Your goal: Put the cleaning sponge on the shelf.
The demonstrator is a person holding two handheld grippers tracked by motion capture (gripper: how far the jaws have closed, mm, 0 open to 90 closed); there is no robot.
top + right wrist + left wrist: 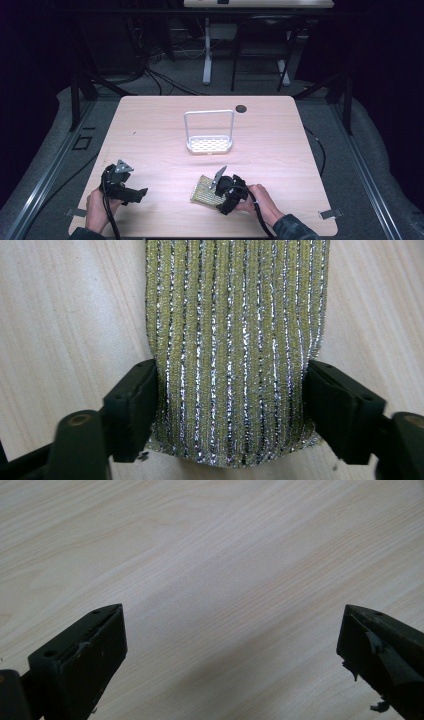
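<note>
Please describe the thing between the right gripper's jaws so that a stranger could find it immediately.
On the wooden table, look at its near edge, in front of the white rack. There the right gripper squeezes a flat sponge by its sides. Yellow-green with shiny silver stripes, nothing else resembles it.

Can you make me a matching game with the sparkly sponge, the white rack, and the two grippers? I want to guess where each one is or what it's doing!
Things:
1. sponge
2. white rack
3. left gripper
4. right gripper

Places or states:
A. jaws wide apart over bare table
B. stands near the middle of the table, with a tall handle
C. yellow-green with silver stripes, lying near the front edge
D. jaws pressed against both sides of the sponge

Pairs: 1-C, 2-B, 3-A, 4-D
</note>
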